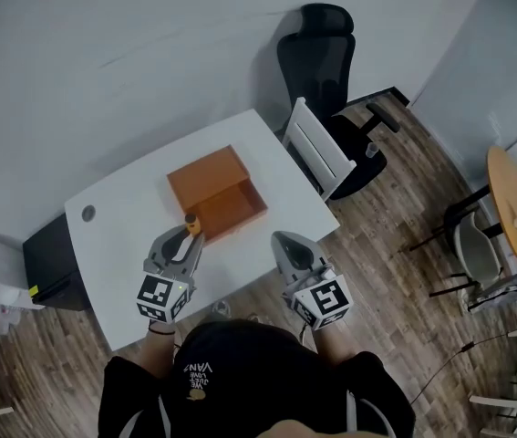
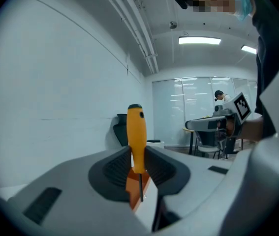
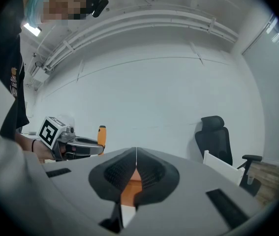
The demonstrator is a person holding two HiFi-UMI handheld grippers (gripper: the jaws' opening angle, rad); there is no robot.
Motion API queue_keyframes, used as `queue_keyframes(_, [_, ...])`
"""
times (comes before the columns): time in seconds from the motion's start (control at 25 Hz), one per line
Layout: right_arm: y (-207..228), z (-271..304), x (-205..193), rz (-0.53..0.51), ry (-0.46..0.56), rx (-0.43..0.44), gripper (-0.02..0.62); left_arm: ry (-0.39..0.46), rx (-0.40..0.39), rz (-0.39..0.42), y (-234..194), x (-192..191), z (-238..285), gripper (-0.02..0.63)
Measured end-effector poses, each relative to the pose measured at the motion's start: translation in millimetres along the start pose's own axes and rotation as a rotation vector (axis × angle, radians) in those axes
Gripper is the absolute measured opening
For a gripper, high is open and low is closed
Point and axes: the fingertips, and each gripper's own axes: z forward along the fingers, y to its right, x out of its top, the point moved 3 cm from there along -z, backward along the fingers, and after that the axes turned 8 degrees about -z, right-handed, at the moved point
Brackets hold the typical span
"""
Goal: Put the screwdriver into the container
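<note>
My left gripper (image 2: 137, 170) clamps the screwdriver (image 2: 136, 132) by its smooth, rounded orange handle, thin metal shaft down, seemingly just short of the near rim of the boxy orange container (image 1: 235, 210). Released here, it could slip from the ribbed pads (image 2: 114, 168) onto the table (image 1: 121, 235). My right gripper (image 3: 136, 163) is closed, empty.

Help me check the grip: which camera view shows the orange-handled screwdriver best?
The left gripper view: the orange-handled screwdriver stands upright, clamped by the left gripper, thin shaft pointing down. The head view shows only its handle end beyond that gripper; the right gripper view shows a small, distant handle.
</note>
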Motion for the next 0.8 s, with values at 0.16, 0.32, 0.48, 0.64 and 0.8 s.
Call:
queue_keyframes(0.16, [4.3, 8.9, 4.1, 0.004, 0.006, -0.036, 0.012, -0.004, -0.031, 0.007, -11.5, 5.9, 11.0, 0.089])
queue_keyframes(0.32, [9.8, 14.5, 4.7, 0.006, 0.003, -0.069, 0.012, -0.004, -0.062, 0.017, -19.2, 11.1, 24.1, 0.089])
queue_keyframes(0.48, [14.7, 18.0, 4.5, 0.011, 0.001, -0.106, 0.012, -0.017, -0.095, 0.026, -25.6, 11.8, 38.2, 0.089])
queue_keyframes(0.64, [19.8, 18.2, 0.2, 0.017, -0.023, -0.136, 0.012, -0.040, -0.114, 0.031, -30.1, 4.1, 52.9, 0.089])
queue_keyframes(0.8, [24.8, 19.5, -1.8, 0.020, -0.043, -0.160, 0.012, -0.068, -0.123, 0.038, -35.4, -5.5, 65.8, 0.090])
